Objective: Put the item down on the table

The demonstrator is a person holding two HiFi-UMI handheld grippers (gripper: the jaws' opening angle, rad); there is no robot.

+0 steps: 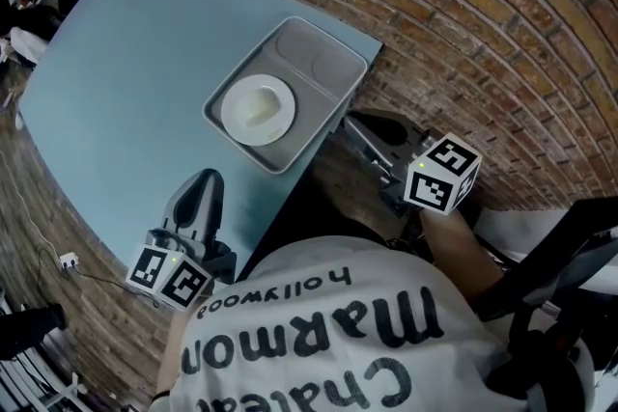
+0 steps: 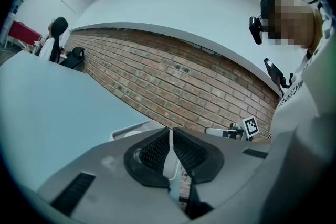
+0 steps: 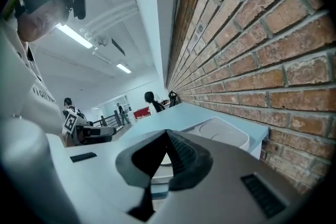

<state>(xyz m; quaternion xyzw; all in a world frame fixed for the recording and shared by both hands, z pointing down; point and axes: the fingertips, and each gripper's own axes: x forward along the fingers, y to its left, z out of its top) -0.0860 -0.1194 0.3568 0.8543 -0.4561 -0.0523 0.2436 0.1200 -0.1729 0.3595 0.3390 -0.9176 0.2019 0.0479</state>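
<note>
Bright, even indoor light from ceiling strip lights (image 3: 79, 36). Shadows soft, no glare on table (image 1: 126, 82). Gripper views: heavy fisheye w/ black round corners, nearest foreground slightly soft. Head view sharp; bricks (image 1: 502, 5) bow at edges.

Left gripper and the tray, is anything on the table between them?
No. The head view shows only bare blue table between the left gripper and the grey tray holding a white dish.

One tray (image 1: 333, 53), apparently one plate (image 1: 257, 108)
</note>
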